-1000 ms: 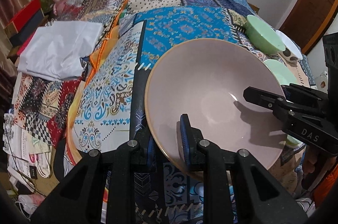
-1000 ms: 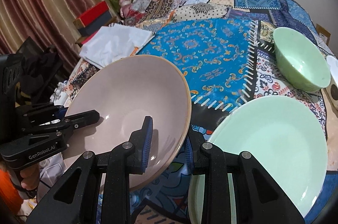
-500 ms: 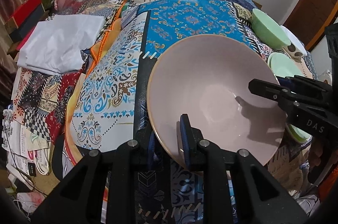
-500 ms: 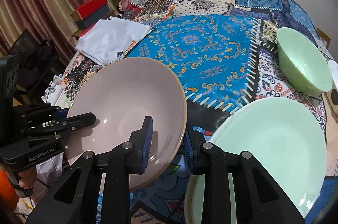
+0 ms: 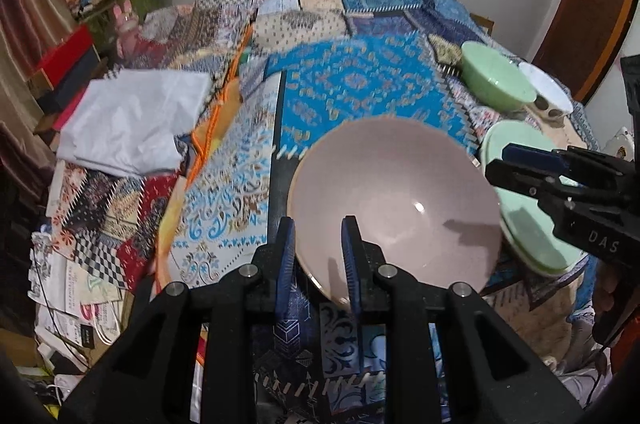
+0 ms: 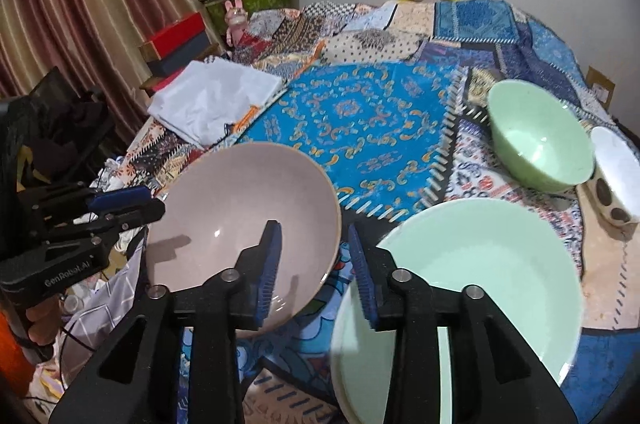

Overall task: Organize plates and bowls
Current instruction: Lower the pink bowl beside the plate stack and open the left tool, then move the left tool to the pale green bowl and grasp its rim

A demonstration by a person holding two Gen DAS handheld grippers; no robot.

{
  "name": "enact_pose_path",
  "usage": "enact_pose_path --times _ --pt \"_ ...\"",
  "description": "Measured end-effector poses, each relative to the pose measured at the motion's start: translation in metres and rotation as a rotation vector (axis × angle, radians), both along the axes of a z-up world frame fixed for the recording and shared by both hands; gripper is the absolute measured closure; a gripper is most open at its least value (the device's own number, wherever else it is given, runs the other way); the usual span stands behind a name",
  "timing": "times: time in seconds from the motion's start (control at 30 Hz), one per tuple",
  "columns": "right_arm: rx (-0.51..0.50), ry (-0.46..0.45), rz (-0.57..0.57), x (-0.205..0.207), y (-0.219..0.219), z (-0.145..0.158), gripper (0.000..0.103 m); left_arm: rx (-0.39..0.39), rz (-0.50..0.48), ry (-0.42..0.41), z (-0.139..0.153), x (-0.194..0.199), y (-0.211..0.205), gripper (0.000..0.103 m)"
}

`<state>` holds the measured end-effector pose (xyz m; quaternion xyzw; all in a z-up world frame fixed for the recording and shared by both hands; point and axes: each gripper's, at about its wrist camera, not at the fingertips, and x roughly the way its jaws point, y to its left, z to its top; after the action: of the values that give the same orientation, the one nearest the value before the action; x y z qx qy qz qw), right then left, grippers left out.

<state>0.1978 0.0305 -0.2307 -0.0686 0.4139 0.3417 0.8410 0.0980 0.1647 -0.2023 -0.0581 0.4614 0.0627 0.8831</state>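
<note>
A patchwork cloth [image 6: 360, 128] in blue, red and cream covers the whole surface, its far and near edges cut off by the round lens. On it, toward the left, sits the pink bowl [image 6: 240, 220], the largest dish, and just beside it on the right lies the pale green plate [image 6: 480, 284], whose near rim runs out of view. Farther right and deeper in stands the green bowl [image 6: 540, 144], with a white bowl [image 6: 616, 160] touching or nearly touching it at the right edge, only partly seen. A folded white cloth [image 6: 212, 100] lies at the far left. The left gripper [image 5: 318, 256] straddles the pink bowl's near-left rim, one pad outside and one inside; its jaws have just been opening and now stand apart, not pressing the rim. The right gripper [image 6: 314, 264] likewise straddles the bowl's right rim, its jaws having just been opening, with a clear gap around the rim. Seen from across, the left gripper's body reads "GenRobot.AI" and the right gripper's reads "DAS". Shelf clutter at far left is too small and blurred to name.
</note>
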Motion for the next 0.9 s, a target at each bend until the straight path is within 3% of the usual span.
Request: enact_pose_path --times 0.07,0.1,0.17,0.4,0.9 --pt "0.010 -0.025 -0.020 -0.002 -0.008 0.007 0.055 0.009 -0.002 -0.025 0.011 0.000 -0.006 0.063" --pt "0.014 -0.034 -0.028 -0.002 -0.010 0.010 0.053 0.015 -0.002 -0.041 0.016 0.000 -0.008 0.053" --pt "0.023 -0.057 -0.045 -0.004 -0.019 0.018 0.049 0.037 -0.007 -0.082 0.028 -0.001 -0.016 0.043" --pt "0.043 -0.136 -0.129 -0.002 -0.053 0.041 0.030 0.049 -0.055 -0.155 0.057 0.011 -0.046 0.025" --pt "0.017 -0.219 -0.307 0.039 -0.129 0.057 0.028 0.070 -0.152 -0.209 0.077 0.089 -0.110 0.017"
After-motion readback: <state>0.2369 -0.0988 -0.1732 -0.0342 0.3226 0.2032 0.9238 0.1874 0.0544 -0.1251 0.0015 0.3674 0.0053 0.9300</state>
